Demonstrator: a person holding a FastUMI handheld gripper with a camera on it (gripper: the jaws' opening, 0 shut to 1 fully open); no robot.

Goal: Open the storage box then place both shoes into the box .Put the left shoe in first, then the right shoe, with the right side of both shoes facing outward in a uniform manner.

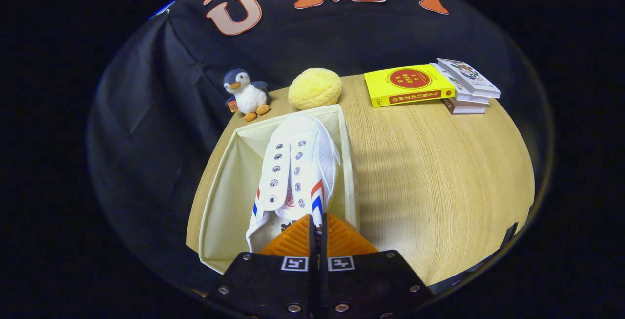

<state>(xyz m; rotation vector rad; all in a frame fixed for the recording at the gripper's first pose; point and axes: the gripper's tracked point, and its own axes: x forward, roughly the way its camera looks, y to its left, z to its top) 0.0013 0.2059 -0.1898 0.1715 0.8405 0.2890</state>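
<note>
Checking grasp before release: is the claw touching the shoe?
Touching. In the gripper view the claw is closed on the heel edge of the white shoe, which hangs inside the storage box along its right wall.

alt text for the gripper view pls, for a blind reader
The hand-held gripper is shut on a white shoe, holding it inside an open cream storage box on a wooden table. Beyond the box sit a plush penguin, a yellow plush ball and stacked books.

Gripper [317, 228] pointing forward and down, fingers pressed nearly together, pinching shoe [298, 172] wall at heel.
</note>
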